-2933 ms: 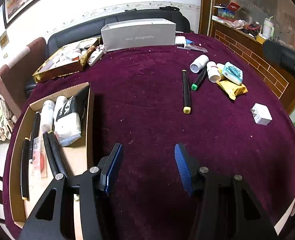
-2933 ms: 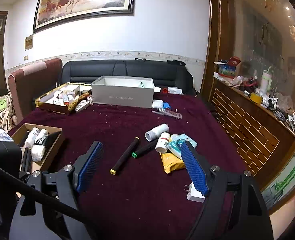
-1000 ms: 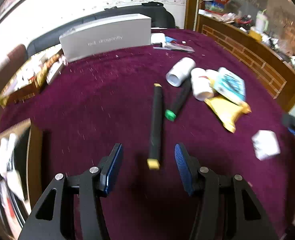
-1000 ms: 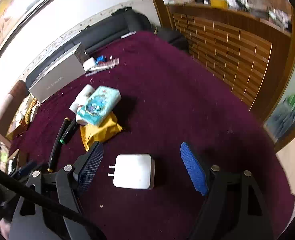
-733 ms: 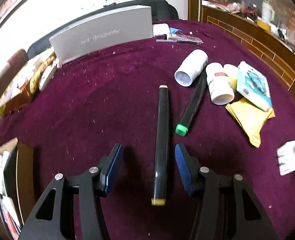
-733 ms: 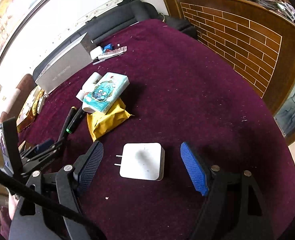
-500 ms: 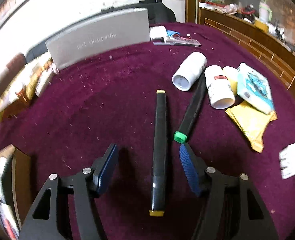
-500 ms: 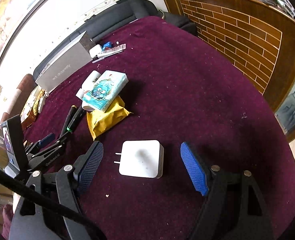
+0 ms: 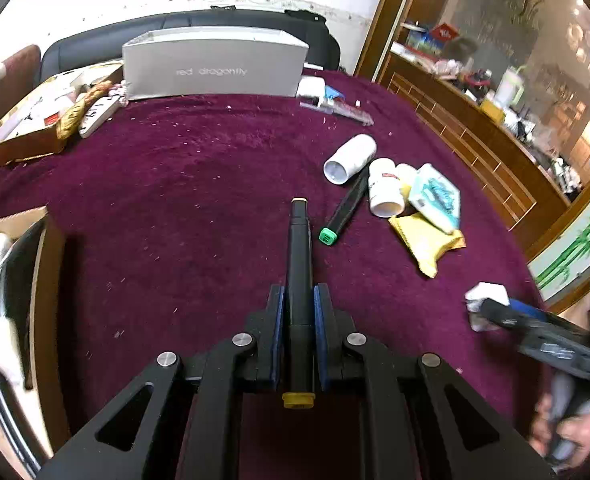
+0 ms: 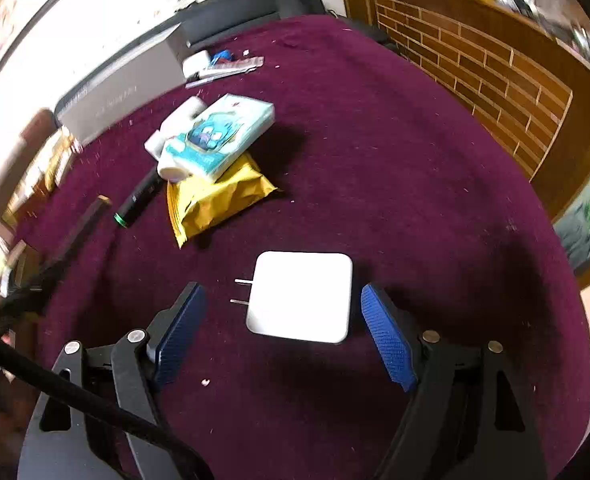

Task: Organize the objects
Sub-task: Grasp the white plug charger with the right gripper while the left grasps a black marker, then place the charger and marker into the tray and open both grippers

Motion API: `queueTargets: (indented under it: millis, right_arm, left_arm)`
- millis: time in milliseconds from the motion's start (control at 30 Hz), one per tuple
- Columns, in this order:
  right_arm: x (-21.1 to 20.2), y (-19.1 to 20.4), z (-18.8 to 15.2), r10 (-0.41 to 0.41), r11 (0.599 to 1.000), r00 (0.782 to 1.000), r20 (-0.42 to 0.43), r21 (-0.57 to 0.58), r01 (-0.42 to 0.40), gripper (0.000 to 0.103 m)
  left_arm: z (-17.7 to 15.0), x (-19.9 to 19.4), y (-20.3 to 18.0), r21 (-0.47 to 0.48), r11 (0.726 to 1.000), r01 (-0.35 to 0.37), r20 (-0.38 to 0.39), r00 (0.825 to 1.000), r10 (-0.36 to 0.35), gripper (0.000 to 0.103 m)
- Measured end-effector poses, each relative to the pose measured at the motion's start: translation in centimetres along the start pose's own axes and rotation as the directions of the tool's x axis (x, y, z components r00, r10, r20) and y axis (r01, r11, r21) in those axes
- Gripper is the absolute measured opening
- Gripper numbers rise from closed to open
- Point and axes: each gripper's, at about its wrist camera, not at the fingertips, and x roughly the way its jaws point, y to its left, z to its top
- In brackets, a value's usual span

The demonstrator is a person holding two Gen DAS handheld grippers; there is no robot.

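The left tool (image 9: 298, 312) has just closed, its blue pads pinching a long black marker with yellow end caps (image 9: 299, 272). The marker points toward twelve o'clock above the maroon velvet worktop (image 9: 183, 184). At two o'clock from it lies a black marker with a green cap (image 9: 345, 210). The right tool (image 10: 283, 320) is spread wide around a flat white square plug adapter (image 10: 301, 298) lying on the worktop, its pads clear of the adapter on both sides.
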Motion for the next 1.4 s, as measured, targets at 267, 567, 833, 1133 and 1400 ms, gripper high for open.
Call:
queueTargets:
  millis: [267, 567, 833, 1133, 1400]
  right_arm:
    - [0.7, 0.1, -0.5, -0.026, 1.0, 0.999, 0.019, -0.017, 0.026, 0.066]
    - [-2.5, 1.3, -1.6, 0.093, 0.996, 0.996, 0.012, 0.006, -0.093, 0.066]
    - [-6.2, 8.9, -2.3, 0.233, 0.964, 0.972, 0.023, -0.138, -0.228, 0.066]
    - [-6.4, 21.2, -5.6, 0.405, 0.848, 0.904, -0.138, -0.312, -0.428, 0.067]
    - [-3.7, 30.9, -8.9, 0.395, 0.763, 0.882, -0.256, -0.443, -0.471, 0.067]
  left_arm:
    - [-2.2, -3.9, 1.5, -0.032, 0.999, 0.037, 0.052, 0.998, -0.035, 0.011]
    - [-4.5, -9.1, 4.6, -0.078, 0.997, 0.029, 0.134, 0.991, -0.018, 0.011]
    - [-8.5, -15.2, 10.6, -0.184, 0.982, -0.049, 0.217, 0.972, 0.089, 0.012]
    - [-13.7, -16.9, 18.5, -0.331, 0.927, -0.175, 0.17, 0.955, 0.241, 0.012]
    - [-15.5, -15.4, 21.7, -0.374, 0.912, -0.171, 0.121, 0.966, 0.23, 0.012]
